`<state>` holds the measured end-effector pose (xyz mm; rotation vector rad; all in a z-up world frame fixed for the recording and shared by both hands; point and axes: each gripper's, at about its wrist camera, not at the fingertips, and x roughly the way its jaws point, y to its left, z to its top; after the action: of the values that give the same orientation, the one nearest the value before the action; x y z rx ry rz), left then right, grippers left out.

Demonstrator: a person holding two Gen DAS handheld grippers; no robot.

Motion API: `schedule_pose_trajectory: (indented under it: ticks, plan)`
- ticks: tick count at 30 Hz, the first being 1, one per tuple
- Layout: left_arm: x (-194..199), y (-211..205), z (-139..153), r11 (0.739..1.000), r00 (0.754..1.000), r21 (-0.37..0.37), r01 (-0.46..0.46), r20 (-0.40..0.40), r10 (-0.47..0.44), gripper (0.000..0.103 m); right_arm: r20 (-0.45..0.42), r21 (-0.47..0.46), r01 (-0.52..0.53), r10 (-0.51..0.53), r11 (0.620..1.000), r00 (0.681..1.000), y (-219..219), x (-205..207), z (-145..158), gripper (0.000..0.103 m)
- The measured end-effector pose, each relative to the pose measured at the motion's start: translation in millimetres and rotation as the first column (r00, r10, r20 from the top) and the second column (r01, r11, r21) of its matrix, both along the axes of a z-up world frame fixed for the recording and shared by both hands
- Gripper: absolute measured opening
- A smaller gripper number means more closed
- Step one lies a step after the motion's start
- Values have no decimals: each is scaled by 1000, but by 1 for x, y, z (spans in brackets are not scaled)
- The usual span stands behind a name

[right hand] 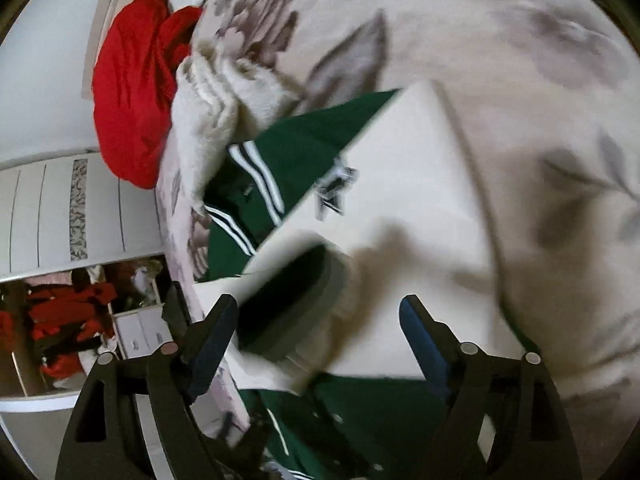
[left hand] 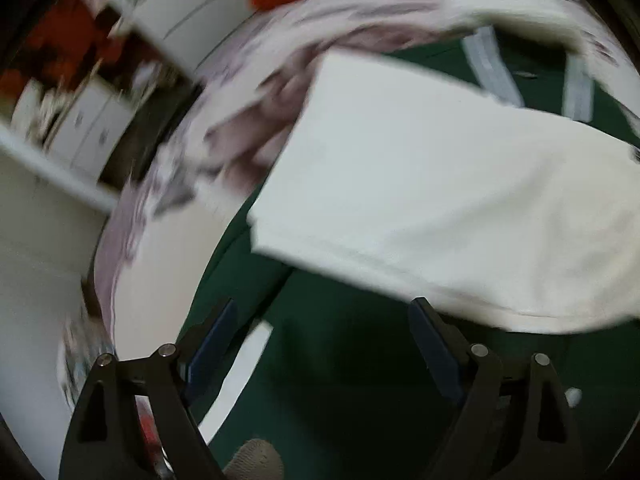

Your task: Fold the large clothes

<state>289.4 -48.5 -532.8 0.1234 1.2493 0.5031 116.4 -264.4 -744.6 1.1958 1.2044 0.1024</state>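
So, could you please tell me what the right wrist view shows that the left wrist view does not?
Only the right wrist view shows the dark print on the white garment and a fluffy cream blanket. Only the left wrist view shows a gloved fingertip. Both show the white garment lying on the green striped garment, the red cloth and the floral bedspread.

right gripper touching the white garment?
Cannot tell. In the right wrist view the right gripper stands open with the white garment behind the gap; blur hides whether either fingertip grazes it.
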Motion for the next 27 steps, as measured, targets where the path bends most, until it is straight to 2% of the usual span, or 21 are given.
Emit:
schedule_pose_trajectory:
  ticks: [2,4,6,8,10,11,12,13,14,16,19,20,22,24,25,26,27]
  plan:
    - [-4,17,-5,998,998,-12,-55,-17,55,86,-77,17,-25,26,1000,997,9,20,-17,86]
    - [-9,26,-5,997,996,-4,-82,-23,82,86,-208,-2,-97,95,995,974,22,29,-40,86]
    - [-12,30,-4,995,995,-2,-97,-25,97,86,-291,-60,-165,141,984,946,30,25,-53,86]
    - [-19,33,-2,994,994,3,-105,-20,105,86,-319,-89,-192,155,977,935,32,16,-58,86]
    - [-25,35,-2,995,994,11,-102,-24,102,86,-306,-63,-188,160,980,939,32,4,-62,85]
    - [-27,33,-3,995,995,15,-95,-30,95,87,-303,-52,-183,159,982,940,33,0,-64,77]
    - [-29,33,-2,996,995,16,-89,-34,89,87,-294,-45,-181,160,982,942,36,-3,-66,64]
    - [-32,30,-2,997,996,14,-77,-41,78,87,-290,-46,-185,164,982,943,38,-4,-67,21]
    - [-35,27,-1,998,996,3,-67,-50,67,87,-288,-49,-186,164,981,943,39,-3,-67,11]
    - [-40,25,2,998,997,-27,-59,-59,57,87,-235,-106,-159,130,982,963,33,-1,-50,10]
    - [-54,20,7,992,996,-111,-58,-69,51,86,-98,-282,-114,89,953,991,10,16,-11,9]
    - [-61,16,8,986,996,-154,-56,-79,44,86,-99,-297,-130,105,946,990,4,26,-8,9]
    - [-73,8,6,969,993,-244,-45,-113,17,86,-160,-243,-187,151,952,975,1,36,-18,11]
    - [-88,-2,5,947,990,-321,-23,-138,-22,87,-204,-246,-255,207,935,957,8,28,-19,14]
    - [-99,-10,7,931,989,-364,4,-136,-57,87,-200,-272,-280,230,921,952,13,22,-14,22]
    - [-109,-17,8,914,987,-405,34,-131,-95,87,-196,-297,-302,252,906,948,18,8,-9,38]
    - [-119,-28,6,880,980,-468,78,-128,-155,86,-196,-300,-308,258,903,946,22,-12,-5,44]
